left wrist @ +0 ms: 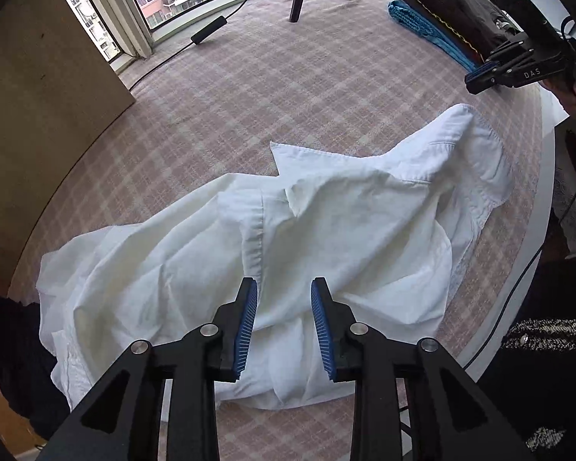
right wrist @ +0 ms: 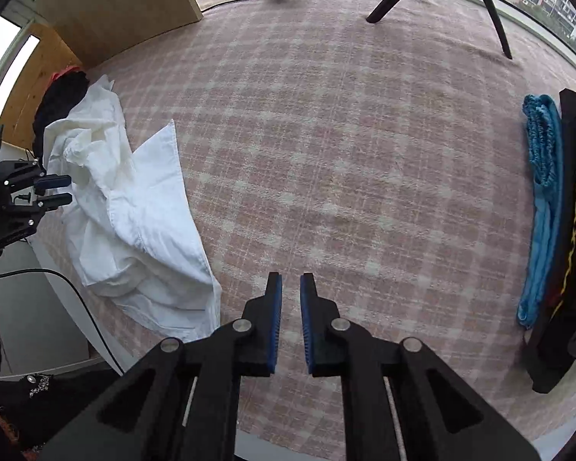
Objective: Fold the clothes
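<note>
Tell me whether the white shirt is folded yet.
Not folded: the white shirt lies crumpled on the checked cloth, collar and sleeve bunched.

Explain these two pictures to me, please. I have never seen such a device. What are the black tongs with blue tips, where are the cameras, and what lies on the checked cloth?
A person holds one black tong-like tool in each hand; no robot arm is there. Each tool carries a wide-angle camera looking forward along its two fingers. In the left view, the left gripper hangs open over a crumpled white shirt. In the right view, the right gripper is over the bare checked tablecloth, its blue pads a little apart. Neither holds anything. At the right lies a pile of folded clothes, blue and black. Behind the shirt sits a dark garment. Each view also catches the other tool.
</note>
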